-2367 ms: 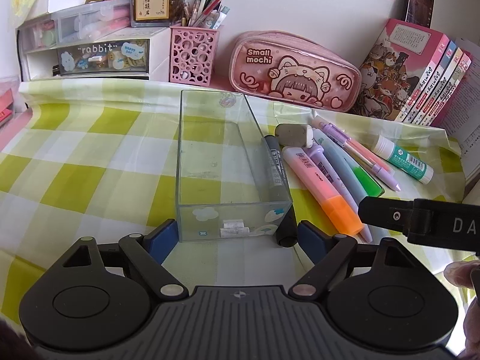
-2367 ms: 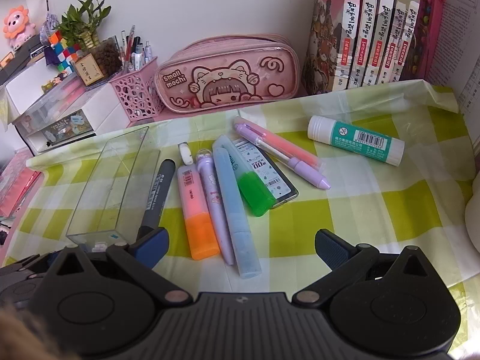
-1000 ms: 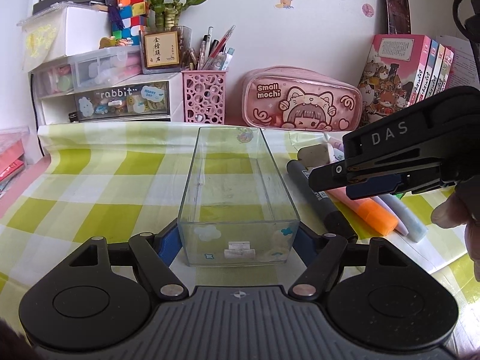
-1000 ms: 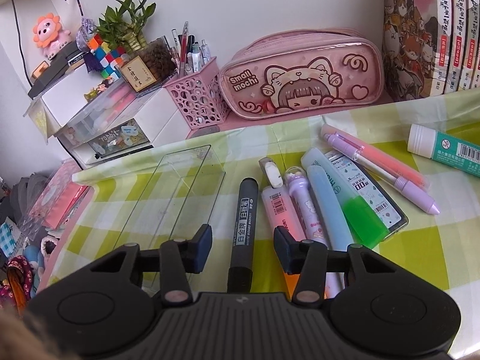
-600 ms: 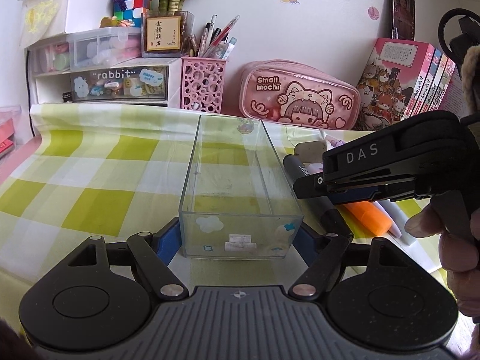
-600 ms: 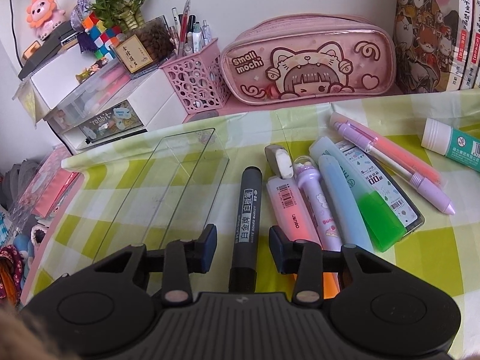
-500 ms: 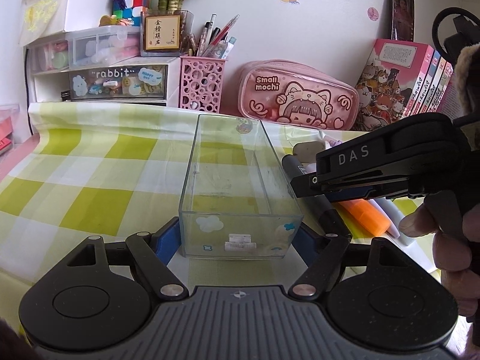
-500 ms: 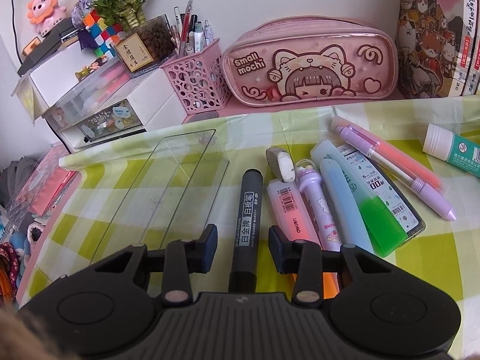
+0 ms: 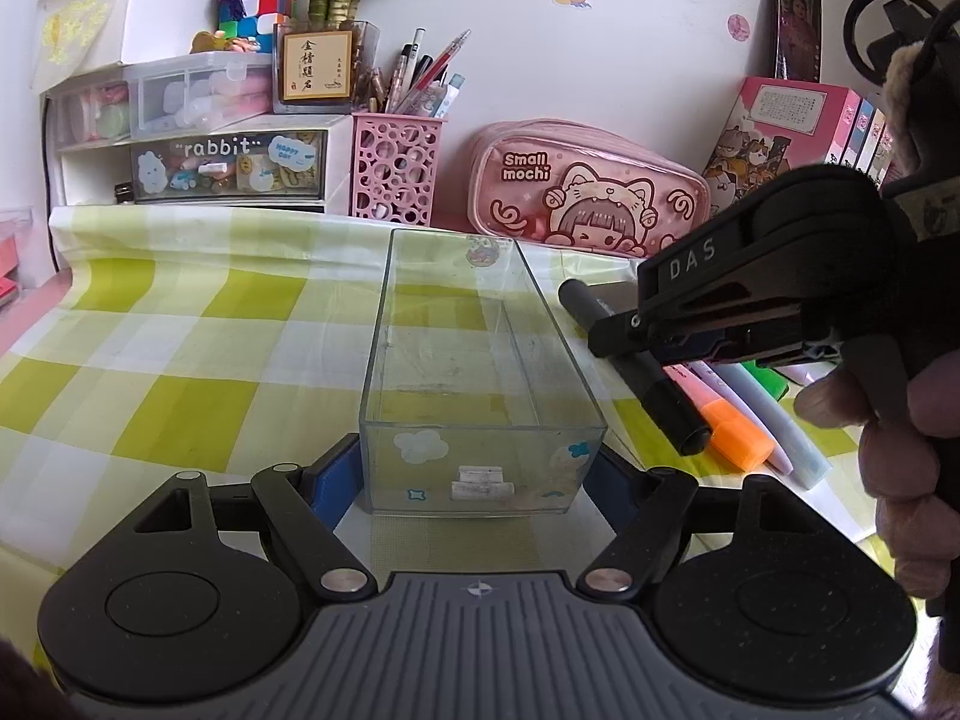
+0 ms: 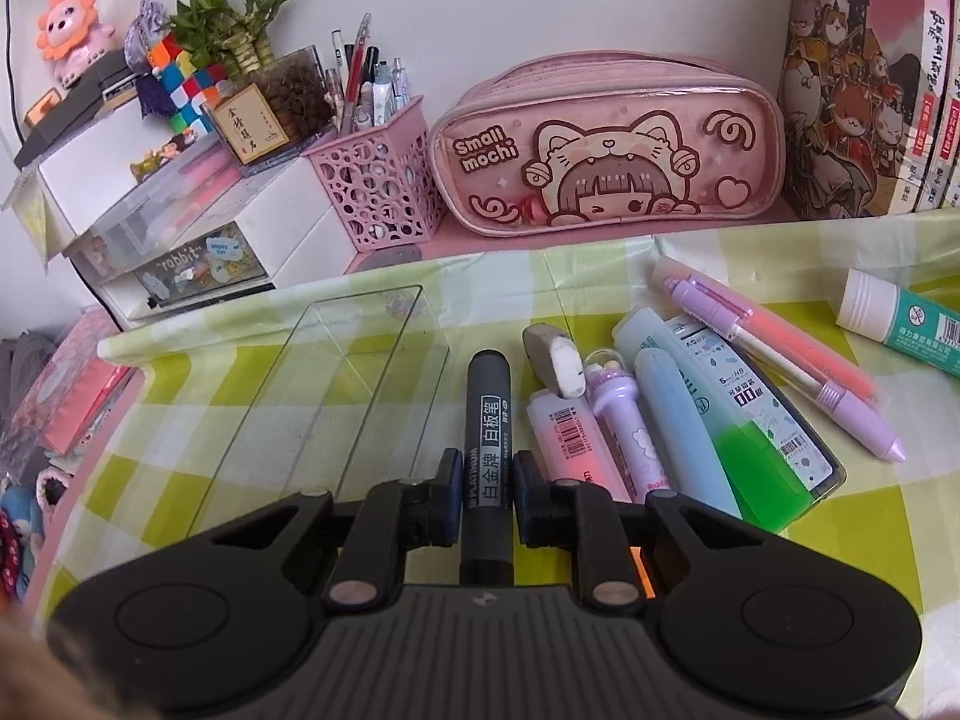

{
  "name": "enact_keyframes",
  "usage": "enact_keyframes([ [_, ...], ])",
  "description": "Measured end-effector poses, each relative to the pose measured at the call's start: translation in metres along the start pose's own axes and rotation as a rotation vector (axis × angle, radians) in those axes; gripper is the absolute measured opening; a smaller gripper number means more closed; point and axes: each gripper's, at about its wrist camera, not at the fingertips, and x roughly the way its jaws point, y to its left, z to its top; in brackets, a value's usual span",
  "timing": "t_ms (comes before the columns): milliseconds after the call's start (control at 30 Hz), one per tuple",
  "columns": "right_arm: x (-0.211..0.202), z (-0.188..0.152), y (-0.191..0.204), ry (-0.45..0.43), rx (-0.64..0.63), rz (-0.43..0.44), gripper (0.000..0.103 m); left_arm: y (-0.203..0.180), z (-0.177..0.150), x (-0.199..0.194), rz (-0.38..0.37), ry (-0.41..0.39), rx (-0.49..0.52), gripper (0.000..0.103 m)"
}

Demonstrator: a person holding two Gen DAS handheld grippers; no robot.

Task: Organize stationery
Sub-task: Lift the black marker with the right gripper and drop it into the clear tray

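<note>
A clear plastic organizer box (image 9: 480, 384) lies lengthwise on the checked cloth, and my left gripper (image 9: 480, 474) is shut on its near end. The box also shows in the right wrist view (image 10: 342, 396), left of the pens. My right gripper (image 10: 487, 489) is shut on a black whiteboard marker (image 10: 489, 420), with the marker's cap pointing away. In the left wrist view the right gripper (image 9: 636, 348) holds the marker (image 9: 654, 384) tilted just right of the box. Highlighters (image 10: 678, 420), an eraser (image 10: 555, 360), a purple pen (image 10: 780, 360) and a glue stick (image 10: 900, 324) lie to the right.
A pink pencil case (image 10: 606, 150), a pink pen cup (image 10: 378, 186) and a white drawer unit (image 9: 198, 162) stand along the back wall. Books (image 10: 864, 78) stand at the back right. The cloth left of the box is bare (image 9: 150, 348).
My right gripper has closed from open onto the black marker and lifted its near end off the cloth. My left gripper stays on the box.
</note>
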Motion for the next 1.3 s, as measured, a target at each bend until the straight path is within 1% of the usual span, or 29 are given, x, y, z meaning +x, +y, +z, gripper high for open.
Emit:
enact_keyframes([
  [100, -0.011, 0.009, -0.002, -0.032, 0.049, 0.026, 0.017, 0.0, 0.0, 0.0, 0.0, 0.0, 0.0, 0.076],
  [267, -0.021, 0.025, 0.007, -0.048, 0.112, 0.115, 0.017, 0.0, 0.0, 0.0, 0.001, -0.001, 0.001, 0.076],
  [367, -0.016, 0.03, 0.014, -0.017, 0.165, 0.189, 0.017, 0.0, 0.0, 0.0, 0.001, -0.001, 0.002, 0.076],
  [433, -0.008, 0.031, 0.017, 0.016, 0.197, 0.222, 0.017, 0.0, 0.0, 0.0, 0.0, -0.001, 0.001, 0.076],
  [567, 0.006, 0.029, 0.021, 0.07, 0.241, 0.236, 0.017, 0.001, 0.001, -0.001, -0.004, -0.001, -0.005, 0.076],
  [833, 0.025, 0.026, 0.024, 0.142, 0.286, 0.234, 0.017, -0.004, 0.003, -0.001, 0.018, 0.007, 0.053, 0.075],
  [967, 0.033, 0.024, 0.026, 0.175, 0.298, 0.25, 0.017, -0.001, 0.004, 0.001, -0.006, 0.008, 0.049, 0.075],
  [1100, 0.035, 0.023, 0.027, 0.191, 0.294, 0.301, 0.019, 0.006, 0.004, 0.002, -0.049, 0.0, 0.022, 0.075],
  [1300, 0.033, 0.023, 0.021, 0.182, 0.304, 0.33, 0.02, 0.007, 0.003, 0.004, -0.087, -0.004, 0.018, 0.075],
])
